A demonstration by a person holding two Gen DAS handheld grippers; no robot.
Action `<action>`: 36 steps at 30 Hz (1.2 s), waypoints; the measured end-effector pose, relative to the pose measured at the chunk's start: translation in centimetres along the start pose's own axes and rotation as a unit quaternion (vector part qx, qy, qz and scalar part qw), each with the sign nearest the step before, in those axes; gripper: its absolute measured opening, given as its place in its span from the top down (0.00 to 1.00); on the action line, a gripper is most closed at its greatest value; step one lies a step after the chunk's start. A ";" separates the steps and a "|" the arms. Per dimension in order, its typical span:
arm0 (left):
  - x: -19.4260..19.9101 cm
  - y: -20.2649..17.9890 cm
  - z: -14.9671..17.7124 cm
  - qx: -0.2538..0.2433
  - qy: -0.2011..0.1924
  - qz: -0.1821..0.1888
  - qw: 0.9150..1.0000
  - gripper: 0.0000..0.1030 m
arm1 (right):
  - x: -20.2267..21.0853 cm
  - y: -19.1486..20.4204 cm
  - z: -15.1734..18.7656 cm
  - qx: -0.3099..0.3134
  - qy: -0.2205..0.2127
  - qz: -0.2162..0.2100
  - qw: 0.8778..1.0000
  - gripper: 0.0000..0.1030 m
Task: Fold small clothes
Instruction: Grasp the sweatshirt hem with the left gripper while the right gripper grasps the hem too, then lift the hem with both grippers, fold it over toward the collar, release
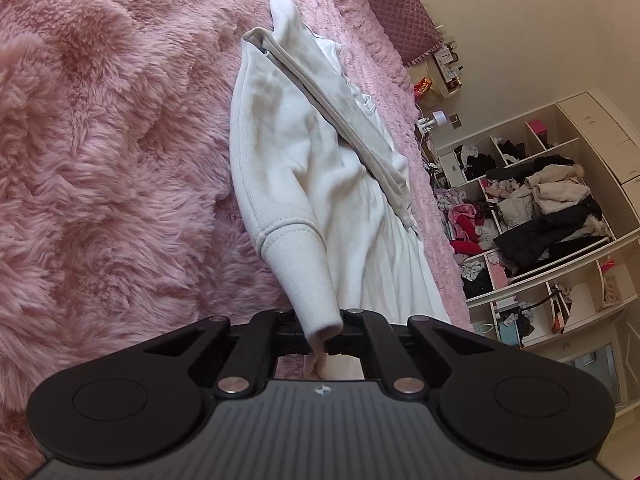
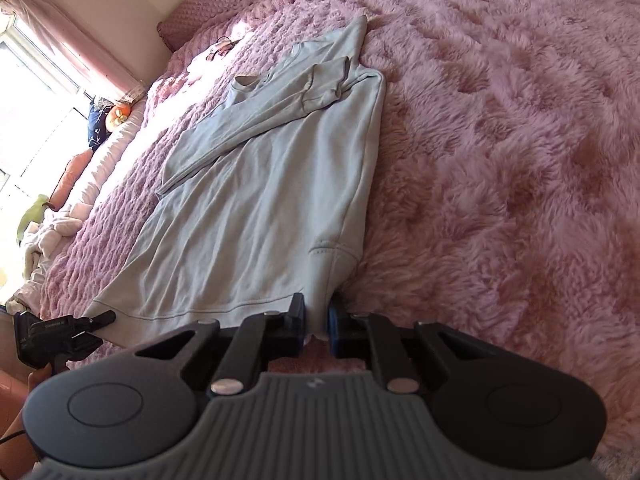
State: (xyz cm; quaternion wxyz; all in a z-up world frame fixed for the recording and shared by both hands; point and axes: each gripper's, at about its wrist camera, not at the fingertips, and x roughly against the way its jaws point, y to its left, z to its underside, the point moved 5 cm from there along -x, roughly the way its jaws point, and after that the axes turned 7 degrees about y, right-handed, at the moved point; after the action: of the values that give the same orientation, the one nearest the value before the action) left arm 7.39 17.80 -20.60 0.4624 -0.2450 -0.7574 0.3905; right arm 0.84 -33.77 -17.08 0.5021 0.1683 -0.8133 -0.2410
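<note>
Sweatshirt (image 2: 264, 200) hem corners between both grippers' closed fingers (image 2: 298, 320).

The left tool (image 1: 320, 340) is clamped on a ribbed cuff (image 1: 308, 280) of the white sweatshirt (image 1: 304, 152), which lies on the bed's pink fluffy blanket (image 1: 100, 160). Beyond the bed's far edge stand cluttered open shelves (image 1: 540, 208).

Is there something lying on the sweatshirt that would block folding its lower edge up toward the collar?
Nothing foreign lies on the sweatshirt. Only its own sleeves are folded across the chest. Both the right gripper and the left gripper are already shut on the lower edge, and the pink blanket around it is bare.
</note>
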 end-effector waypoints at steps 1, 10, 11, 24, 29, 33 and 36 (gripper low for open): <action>0.0 -0.1 -0.1 -0.002 0.001 -0.001 1.000 0.97 | 0.1 0.1 -0.1 -0.001 0.006 0.002 1.000 0.93; -0.5 0.6 -0.2 0.012 0.010 -0.013 1.000 0.96 | -1.0 0.0 -0.2 0.023 0.017 0.047 0.998 0.72; -0.5 0.6 -0.1 0.013 0.011 -0.013 1.000 0.96 | -1.4 -0.3 -0.2 0.024 0.021 0.059 0.998 0.72; 0.6 -0.7 -0.9 0.008 -0.020 0.035 0.999 0.97 | -0.4 0.7 -0.9 0.014 0.007 0.019 1.000 0.97; 0.6 -2.2 -3.0 0.004 -0.031 0.067 0.997 0.97 | 0.8 1.5 -3.3 -0.034 -0.014 -0.045 0.998 0.97; 0.6 -2.9 -4.9 0.009 -0.044 0.093 0.995 0.97 | 1.3 2.7 -5.9 -0.050 -0.039 -0.076 0.995 0.97; 0.8 -3.4 -7.3 0.020 -0.068 0.117 0.991 0.97 | 1.2 2.9 -8.3 -0.072 -0.061 -0.100 0.990 0.97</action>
State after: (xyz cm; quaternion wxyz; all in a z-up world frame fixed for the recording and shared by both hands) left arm 13.51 19.12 -15.50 0.3662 -0.2953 -0.7453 0.4725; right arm 7.66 -33.84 -11.40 0.4357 0.1973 -0.8020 -0.3577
